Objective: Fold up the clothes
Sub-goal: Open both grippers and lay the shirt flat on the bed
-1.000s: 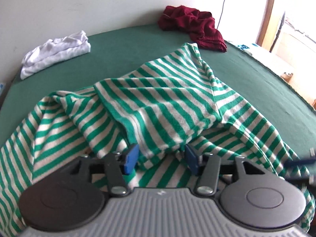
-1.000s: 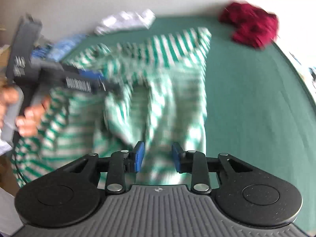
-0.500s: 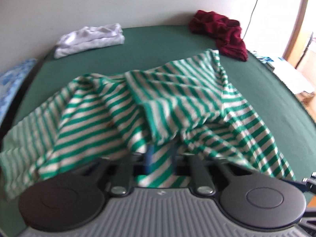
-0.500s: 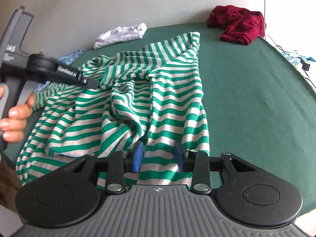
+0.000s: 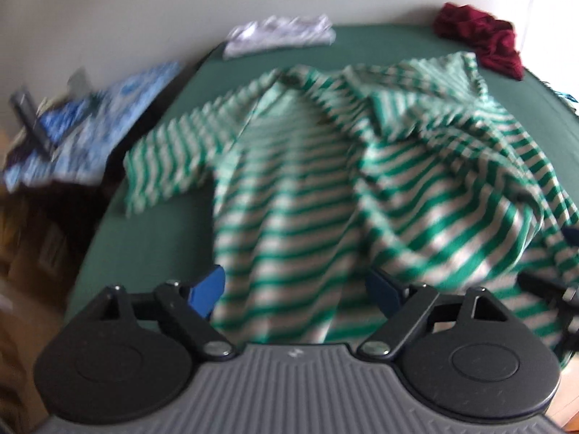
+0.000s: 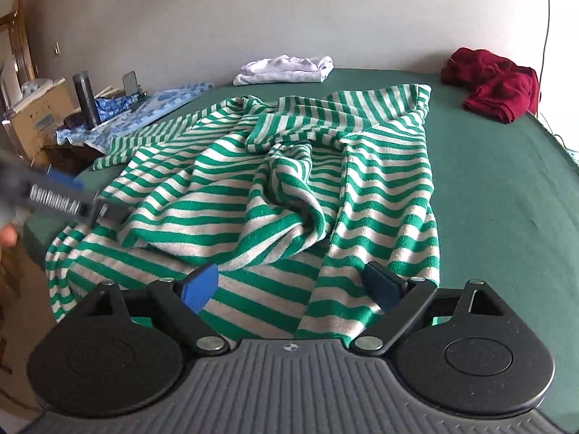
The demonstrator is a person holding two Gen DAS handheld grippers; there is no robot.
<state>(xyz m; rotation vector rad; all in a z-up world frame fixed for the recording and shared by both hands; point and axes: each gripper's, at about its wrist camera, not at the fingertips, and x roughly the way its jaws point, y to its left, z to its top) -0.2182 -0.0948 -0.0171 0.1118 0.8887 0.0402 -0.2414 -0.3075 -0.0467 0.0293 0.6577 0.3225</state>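
We judge the step as spreading out: the striped garment (image 6: 275,195) lies rumpled across the green table (image 6: 506,188), unfolded. Our left gripper (image 5: 295,291) and right gripper (image 6: 291,285) both have jaws opening, cloth below them but unpinched. Next we need a hem corner or sleeve to pull flat. White clothes (image 6: 286,68) and red clothes (image 6: 495,83) sit by the wall (image 6: 289,11).

Plain pale wall (image 6: 253,11) behind a green-covered table (image 6: 506,188), cardboard box (image 6: 36,119) at left, daylight from the right.
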